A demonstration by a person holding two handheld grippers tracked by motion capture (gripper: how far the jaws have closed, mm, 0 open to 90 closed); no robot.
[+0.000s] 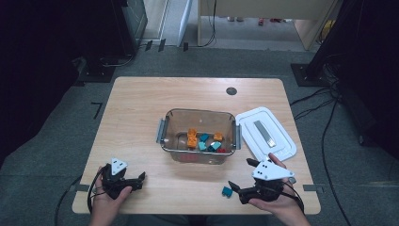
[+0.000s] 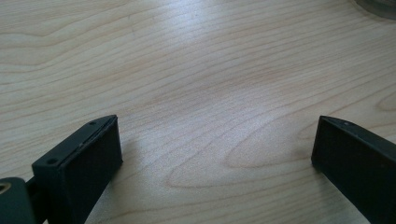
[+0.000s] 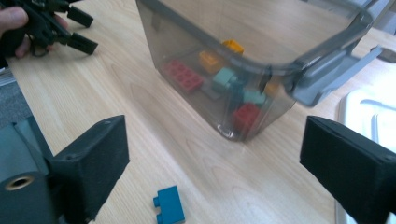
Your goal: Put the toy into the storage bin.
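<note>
right gripper (image 1: 238, 175) is hovering wide open and empty beside a teal block (image 1: 227, 191), near the clear box (image 1: 175, 116); left gripper (image 1: 140, 180) is resting open, empty.

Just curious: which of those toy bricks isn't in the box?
The blue brick: it lies alone on the table before the right gripper; the others are inside the clear box.

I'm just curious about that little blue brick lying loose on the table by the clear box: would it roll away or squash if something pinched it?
The blue brick looks like hard moulded plastic, so it would probably stay stiff. Its flat sides suggest it would slide on the smooth table, not roll. Being small, it is likely light.
</note>
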